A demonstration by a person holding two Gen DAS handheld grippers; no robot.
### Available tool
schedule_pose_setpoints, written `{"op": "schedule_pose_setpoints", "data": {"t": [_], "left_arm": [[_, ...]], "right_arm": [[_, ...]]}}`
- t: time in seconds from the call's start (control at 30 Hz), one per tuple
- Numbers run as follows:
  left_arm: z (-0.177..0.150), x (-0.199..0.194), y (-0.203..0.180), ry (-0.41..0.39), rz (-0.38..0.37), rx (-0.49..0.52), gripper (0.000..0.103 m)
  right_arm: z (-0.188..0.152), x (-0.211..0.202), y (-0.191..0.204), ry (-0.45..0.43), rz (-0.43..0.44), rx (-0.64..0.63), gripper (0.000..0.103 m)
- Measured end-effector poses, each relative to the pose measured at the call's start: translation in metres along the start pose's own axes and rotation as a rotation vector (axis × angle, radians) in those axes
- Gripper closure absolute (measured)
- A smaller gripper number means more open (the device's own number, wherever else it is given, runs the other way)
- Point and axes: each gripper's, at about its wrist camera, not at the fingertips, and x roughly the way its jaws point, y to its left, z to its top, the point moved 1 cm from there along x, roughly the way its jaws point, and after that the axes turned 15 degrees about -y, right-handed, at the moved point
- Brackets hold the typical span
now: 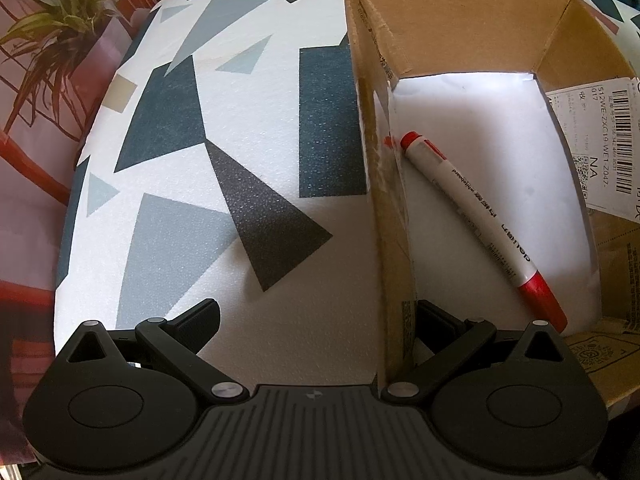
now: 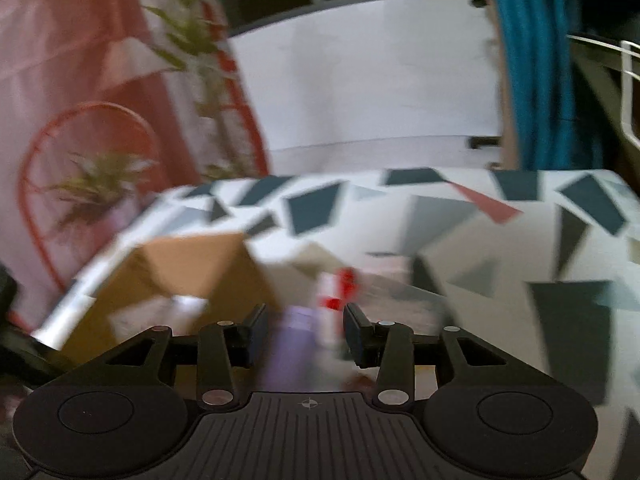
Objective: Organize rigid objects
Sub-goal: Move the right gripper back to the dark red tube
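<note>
Left gripper (image 1: pixel 316 320), jaws spread wide astride the box (image 1: pixel 376 184) wall; marker (image 1: pixel 480 224) lies inside the box, right of frame. Right gripper (image 2: pixel 304 330), jaws apart, empty, blurred.

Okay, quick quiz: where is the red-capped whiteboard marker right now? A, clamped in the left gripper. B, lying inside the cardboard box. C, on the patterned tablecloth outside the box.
B: the marker lies on the white paper lining the cardboard box.
</note>
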Motion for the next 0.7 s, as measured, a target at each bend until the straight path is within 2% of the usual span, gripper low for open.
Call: {"op": "schedule_pose_setpoints", "data": {"t": [0.13,0.23,0.37,0.43,0.5,0.7], "left_arm": [[0.000,0.000,0.000,0.000,0.001,-0.002,0.000],[-0.001,0.000,0.000,-0.001,0.006,-0.013,0.000],[-0.001,0.000,0.001,-0.002,0.005,-0.016,0.000],[-0.001,0.000,0.000,-0.002,0.007,-0.016,0.000],[-0.001,0.001,0.001,-0.002,0.007,-0.016,0.000],[-0.001,0.001,0.001,-0.001,0.009,-0.017,0.000]], "right_arm": [[-0.027,0.007,-0.018,0.066,-0.064,-0.011,0.065],[-0.041,0.011,-0.022,0.094,-0.068,-0.001,0.065],[-0.050,0.019,-0.013,0.115,-0.083,-0.078,0.064],[-0.053,0.022,-0.010,0.133,-0.092,-0.121,0.058],[-0.056,0.024,-0.008,0.134,-0.101,-0.145,0.056],[-0.059,0.024,-0.017,0.126,-0.119,-0.095,0.056]]}}
